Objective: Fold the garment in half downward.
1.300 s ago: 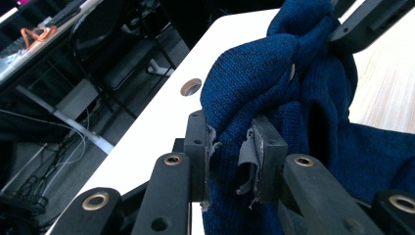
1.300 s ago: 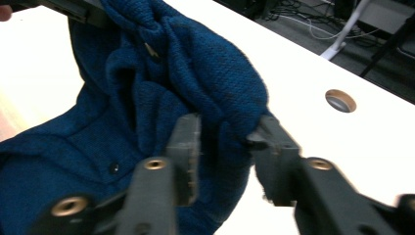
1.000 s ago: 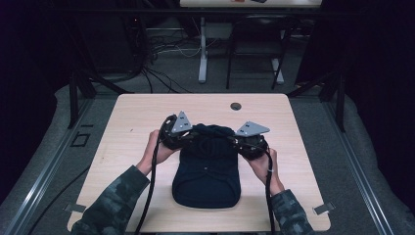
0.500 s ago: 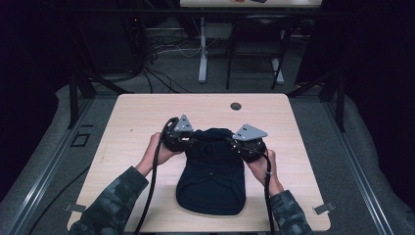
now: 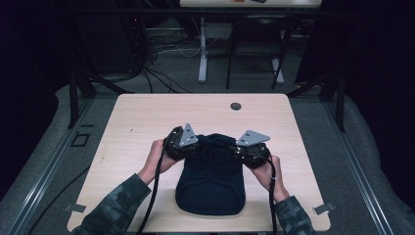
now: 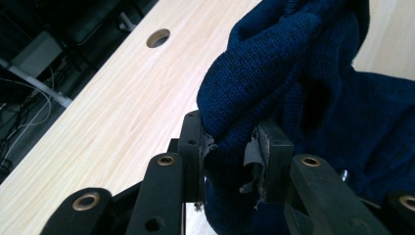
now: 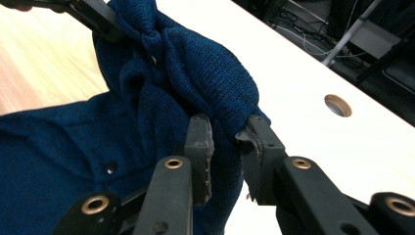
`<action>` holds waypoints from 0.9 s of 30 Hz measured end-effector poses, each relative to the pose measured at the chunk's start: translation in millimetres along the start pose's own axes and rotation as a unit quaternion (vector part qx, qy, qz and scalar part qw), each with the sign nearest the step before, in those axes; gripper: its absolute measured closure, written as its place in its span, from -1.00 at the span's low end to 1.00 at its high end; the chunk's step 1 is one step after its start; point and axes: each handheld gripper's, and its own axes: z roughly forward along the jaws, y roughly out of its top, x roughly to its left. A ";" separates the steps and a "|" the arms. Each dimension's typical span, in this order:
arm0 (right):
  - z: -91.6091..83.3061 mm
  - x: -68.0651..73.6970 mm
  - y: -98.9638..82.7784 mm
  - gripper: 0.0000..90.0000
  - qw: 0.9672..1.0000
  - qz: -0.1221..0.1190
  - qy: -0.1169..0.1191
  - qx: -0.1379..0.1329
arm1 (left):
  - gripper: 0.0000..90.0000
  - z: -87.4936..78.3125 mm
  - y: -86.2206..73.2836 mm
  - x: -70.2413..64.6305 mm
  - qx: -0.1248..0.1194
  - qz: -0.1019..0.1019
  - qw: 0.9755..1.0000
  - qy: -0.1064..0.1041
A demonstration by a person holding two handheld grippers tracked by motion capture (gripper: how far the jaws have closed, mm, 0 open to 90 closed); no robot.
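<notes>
Both grippers, left [image 6: 230, 152] and right [image 7: 226, 147], are pinching bunched folds of the blue knit [image 5: 210, 181], far edge lifting off the surface [image 5: 147, 112]. Judgement: grips are shallow; uneven pulling could slip a fold free.

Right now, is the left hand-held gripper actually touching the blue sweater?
Touching. In the left gripper view, the left hand-held gripper has both jaws pressed against a bunched fold of the blue sweater, which fills the space between them.

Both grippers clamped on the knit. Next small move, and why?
Probably carry both far corners toward the person to finish the fold. The left gripper and right gripper each pinch bunched fabric at the far end of the navy sweater, whose near part lies flat on the table.
</notes>
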 end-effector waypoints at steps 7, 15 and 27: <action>-4.0 4.7 -5.7 0.62 1.000 -0.005 0.005 0.008 | 0.45 -3.4 -0.8 -5.1 0.005 0.000 1.000 -0.008; -8.9 9.1 -10.0 0.61 1.000 -0.003 0.023 0.014 | 0.41 -10.1 -6.7 -11.7 -0.002 -0.006 1.000 -0.021; -14.0 17.3 -17.7 0.59 0.999 -0.003 0.037 0.024 | 0.43 -15.9 -18.6 -23.8 -0.007 -0.023 0.999 -0.045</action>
